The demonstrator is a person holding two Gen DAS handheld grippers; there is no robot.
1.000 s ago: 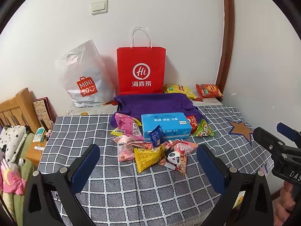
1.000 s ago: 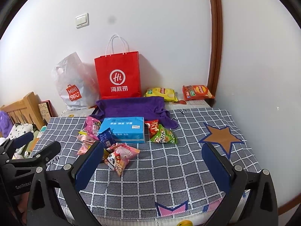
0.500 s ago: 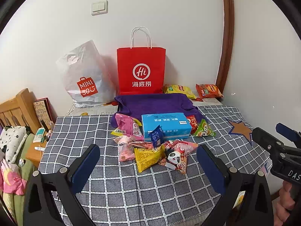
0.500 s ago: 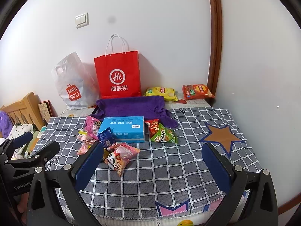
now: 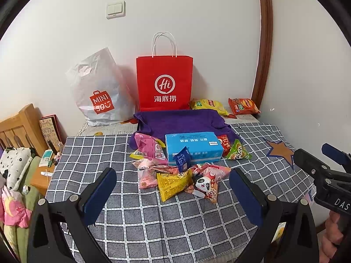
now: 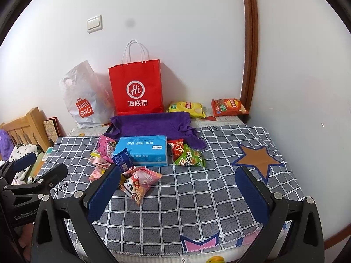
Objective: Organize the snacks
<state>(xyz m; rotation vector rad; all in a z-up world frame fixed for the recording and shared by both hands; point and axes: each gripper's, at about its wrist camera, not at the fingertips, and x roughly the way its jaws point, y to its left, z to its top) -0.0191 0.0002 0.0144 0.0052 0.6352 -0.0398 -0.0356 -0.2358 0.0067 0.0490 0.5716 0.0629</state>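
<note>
— Hovering over the near edge of the checked cloth (image 5: 153,230), both tools are waiting: the left gripper (image 5: 173,194) is gaping wide and carrying nothing, and the right gripper (image 6: 178,189) is standing just as wide and just as empty.

— And the snacks?

— They are lying in a loose heap (image 5: 175,171) mid-cloth, crowding the front and sides of the blue box (image 5: 192,145), whose long axis is running left to right, parallel to the wall. The yellow packet (image 5: 173,184) is pointing toward the left gripper at a slant; the panda packet (image 6: 135,188) is angling its long side toward the near edge.

— What is worrying you?

— The packets are overlapping, so I am judging that a closing pinch could be catching two wrappers at once, or dragging the neighbours. The puffy foil is looking slippery too. Also, the left finger of the right gripper is hiding part of the heap.
</note>
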